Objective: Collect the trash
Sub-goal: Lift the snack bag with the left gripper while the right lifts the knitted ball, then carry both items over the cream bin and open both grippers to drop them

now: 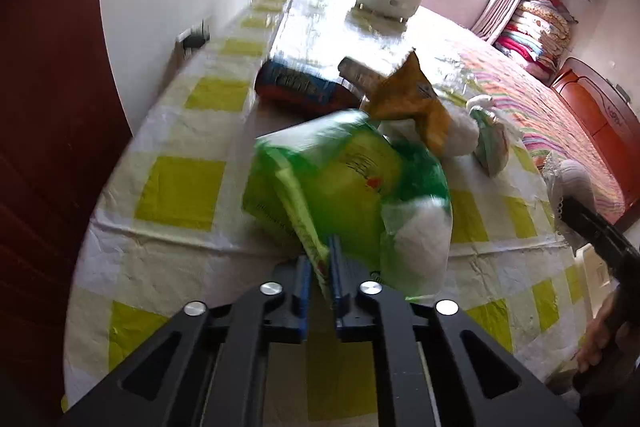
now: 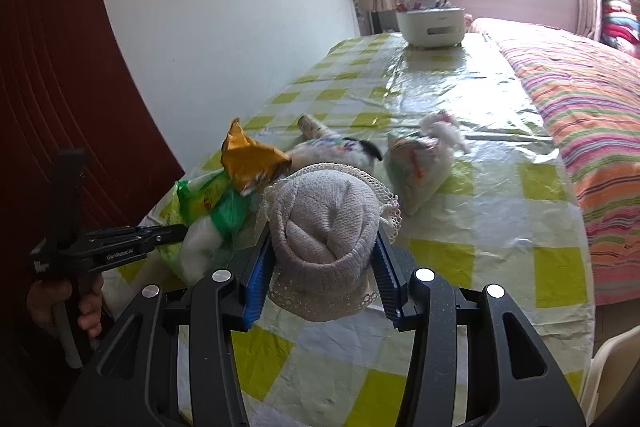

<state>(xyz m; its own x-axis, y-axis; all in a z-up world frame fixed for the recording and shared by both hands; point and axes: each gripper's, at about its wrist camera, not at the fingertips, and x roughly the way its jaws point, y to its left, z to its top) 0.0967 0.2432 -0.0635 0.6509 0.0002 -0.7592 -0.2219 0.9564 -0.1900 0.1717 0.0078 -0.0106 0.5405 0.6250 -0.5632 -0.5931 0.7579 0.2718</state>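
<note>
Room: a table (image 1: 176, 187) under a yellow-checked cloth is standing by a white wall, a striped bed beside it.
Left wrist view: the left gripper (image 1: 320, 267) is pinching the edge of a green plastic bag (image 1: 340, 183), jaws nearly together; an orange wrapper (image 1: 412, 99) and a red-blue packet (image 1: 304, 87) are lying beyond.
Right wrist view: the right gripper (image 2: 324, 255) is clamping a rolled grey sock (image 2: 324, 227), jaws partway apart.
Progress: judging by this, collecting is only beginning; a clear bag (image 2: 416, 171) and the wrappers are waiting on the table.

Both grippers are black angular frames with round silver screws and ribbed blue pads (image 2: 256, 279). The left gripper (image 2: 176, 231) bears white lettering at nine o'clock of the right view.
</note>
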